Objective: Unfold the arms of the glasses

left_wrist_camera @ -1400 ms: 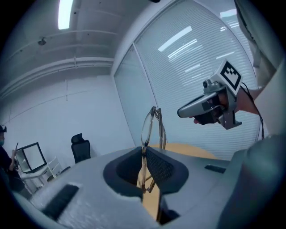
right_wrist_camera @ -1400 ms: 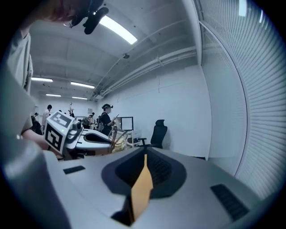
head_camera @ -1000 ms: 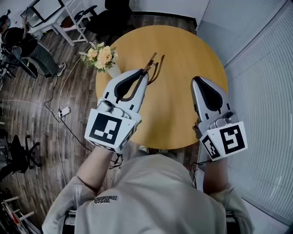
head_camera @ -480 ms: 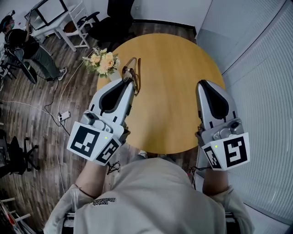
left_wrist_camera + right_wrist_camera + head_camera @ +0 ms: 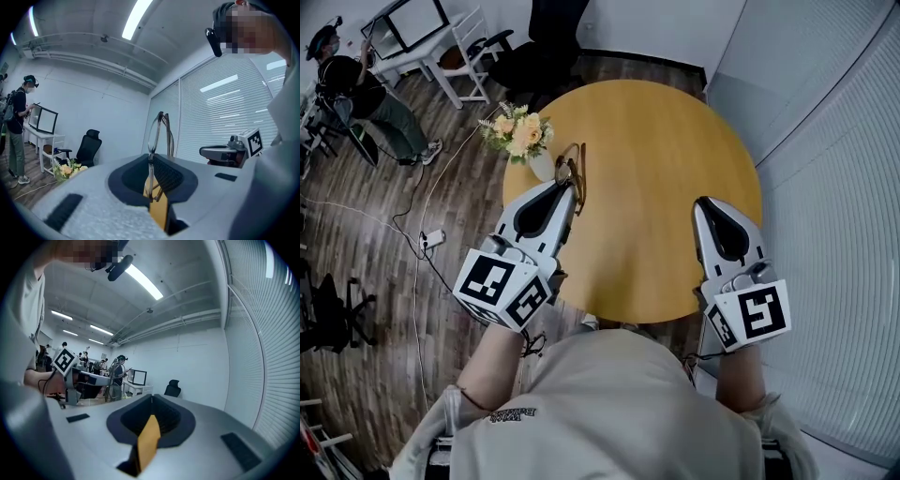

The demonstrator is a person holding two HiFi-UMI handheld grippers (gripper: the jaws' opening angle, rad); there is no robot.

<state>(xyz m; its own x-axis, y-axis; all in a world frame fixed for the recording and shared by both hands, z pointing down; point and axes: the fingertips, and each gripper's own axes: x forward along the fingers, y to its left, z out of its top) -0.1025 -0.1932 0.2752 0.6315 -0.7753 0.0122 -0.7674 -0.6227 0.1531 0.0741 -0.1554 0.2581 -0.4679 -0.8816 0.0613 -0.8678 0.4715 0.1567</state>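
Thin brown-framed glasses (image 5: 573,169) sit pinched upright between the closed jaws of the white left gripper (image 5: 566,187), beside a bunch of pale flowers (image 5: 517,131), over the left edge of the round yellow table (image 5: 666,131); the white right gripper (image 5: 705,202) is clenched on nothing

A pale grey short-sleeved shirt (image 5: 619,412) with a dark print is being worn. The left tongs (image 5: 567,185) and right tongs (image 5: 705,201) are being cased in white shells with black recesses, each being backed by a black-and-white marker cube (image 5: 502,286).
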